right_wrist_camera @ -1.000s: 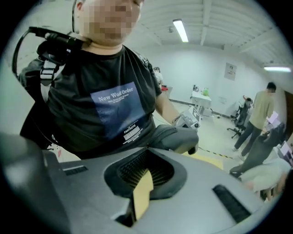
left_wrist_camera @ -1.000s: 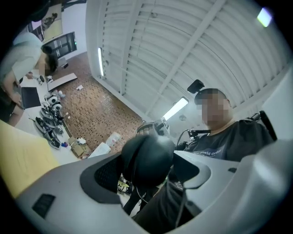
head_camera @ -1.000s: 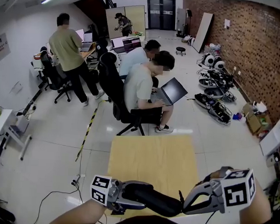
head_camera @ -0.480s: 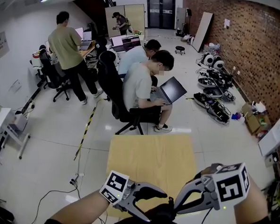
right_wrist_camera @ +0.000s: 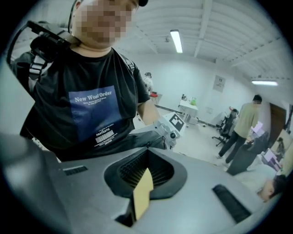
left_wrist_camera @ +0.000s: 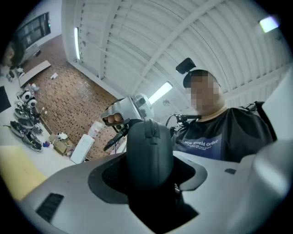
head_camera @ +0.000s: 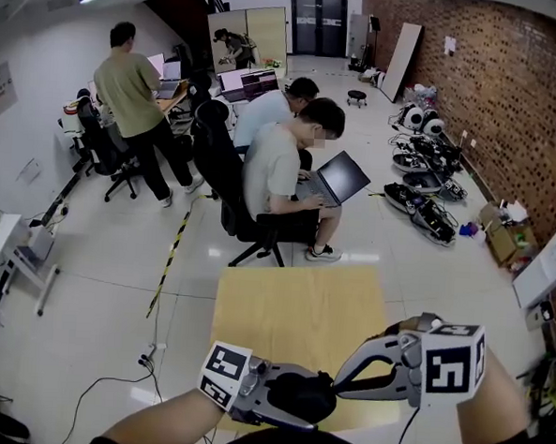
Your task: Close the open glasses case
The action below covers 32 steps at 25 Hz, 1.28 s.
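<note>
The black glasses case (head_camera: 297, 396) hangs over the near edge of the wooden table (head_camera: 296, 307). My left gripper (head_camera: 316, 400) has it between its jaws, which are closing, and the pads press on its sides. In the left gripper view the case (left_wrist_camera: 149, 146) stands upright in my left gripper (left_wrist_camera: 151, 167), showing a seam along its ridge with the two halves together. My right gripper (head_camera: 337, 387) points left with its tips at the case's right end, shut and holding nothing. In the right gripper view only a sliver of table shows through my right gripper (right_wrist_camera: 143, 177).
Beyond the table a seated person with a laptop (head_camera: 342, 178) and office chairs (head_camera: 220, 175) fill the floor. Robot parts (head_camera: 421, 188) lie along the brick wall at right. A cable (head_camera: 152, 354) trails on the floor at left.
Half a second ago the left jaws stood wide apart with the case low between them; now they have come in onto it. The right gripper has shifted left toward the case.
</note>
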### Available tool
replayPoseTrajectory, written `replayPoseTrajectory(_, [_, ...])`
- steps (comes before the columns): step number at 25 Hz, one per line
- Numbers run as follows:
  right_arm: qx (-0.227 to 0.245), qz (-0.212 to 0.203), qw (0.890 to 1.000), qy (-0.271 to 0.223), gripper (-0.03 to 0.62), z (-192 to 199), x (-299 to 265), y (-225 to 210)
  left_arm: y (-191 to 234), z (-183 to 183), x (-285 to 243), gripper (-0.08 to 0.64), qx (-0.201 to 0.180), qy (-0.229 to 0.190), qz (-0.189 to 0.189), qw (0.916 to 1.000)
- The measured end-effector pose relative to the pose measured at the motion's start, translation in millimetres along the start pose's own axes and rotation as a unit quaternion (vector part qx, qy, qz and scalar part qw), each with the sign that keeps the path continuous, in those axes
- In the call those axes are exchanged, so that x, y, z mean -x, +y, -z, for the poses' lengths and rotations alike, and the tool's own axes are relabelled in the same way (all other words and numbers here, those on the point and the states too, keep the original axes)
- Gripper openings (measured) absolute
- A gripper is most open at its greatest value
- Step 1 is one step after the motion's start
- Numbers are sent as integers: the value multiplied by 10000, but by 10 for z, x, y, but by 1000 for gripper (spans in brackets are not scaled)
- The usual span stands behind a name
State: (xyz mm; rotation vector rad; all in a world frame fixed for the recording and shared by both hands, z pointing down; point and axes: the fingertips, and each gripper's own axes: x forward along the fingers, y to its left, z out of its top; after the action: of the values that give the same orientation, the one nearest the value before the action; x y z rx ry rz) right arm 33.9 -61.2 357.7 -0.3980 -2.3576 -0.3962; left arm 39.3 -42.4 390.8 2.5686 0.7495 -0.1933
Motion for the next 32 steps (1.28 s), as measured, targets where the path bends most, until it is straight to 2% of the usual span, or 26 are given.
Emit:
replayPoseTrajectory(3, [151, 519, 9975, 466, -13, 67, -24, -99, 73, -34, 75, 273, 312, -398, -144, 9986])
replayPoseTrajectory(8, [292, 1189, 9863, 1104, -13, 113, -52, -214, 122, -152, 209, 272, 661, -1099, -279, 9913])
replayPoseTrajectory(14, [157, 1872, 9721, 1407, -12, 107, -16, -335, 166, -361, 323, 272, 839, -1819, -412, 9789])
replayPoseTrajectory(18, [62, 2090, 9658, 1535, -12, 128, -39, -341, 193, -520, 434, 272, 877, -2289, -565, 9678])
replayPoseTrajectory(24, [-186, 2557, 9540, 1554, -12, 193, -82, -408, 293, -707, 592, 272, 954, -2877, -923, 9485])
replayPoseTrajectory(25, [-156, 2436, 9568, 1581, -12, 195, -107, -368, 297, -750, 644, 272, 968, -3030, -922, 9436])
replayPoseTrajectory(28, [-23, 1809, 9705, 1594, -14, 206, -343, -115, 271, -1025, 956, 272, 916, -3779, -848, 9174])
replayPoseTrajectory(30, [-40, 1778, 9724, 1510, -13, 191, -457, -67, 237, -1181, 1002, 272, 781, -3873, -925, 9140])
replayPoseTrajectory(31, [-76, 1837, 9720, 1463, -14, 174, -478, -82, 237, -1245, 995, 272, 797, -3959, -964, 9098])
replayPoseTrajectory(32, [-136, 1944, 9706, 1412, -14, 155, -486, -115, 249, -1310, 1013, 272, 856, -4151, -1008, 9001])
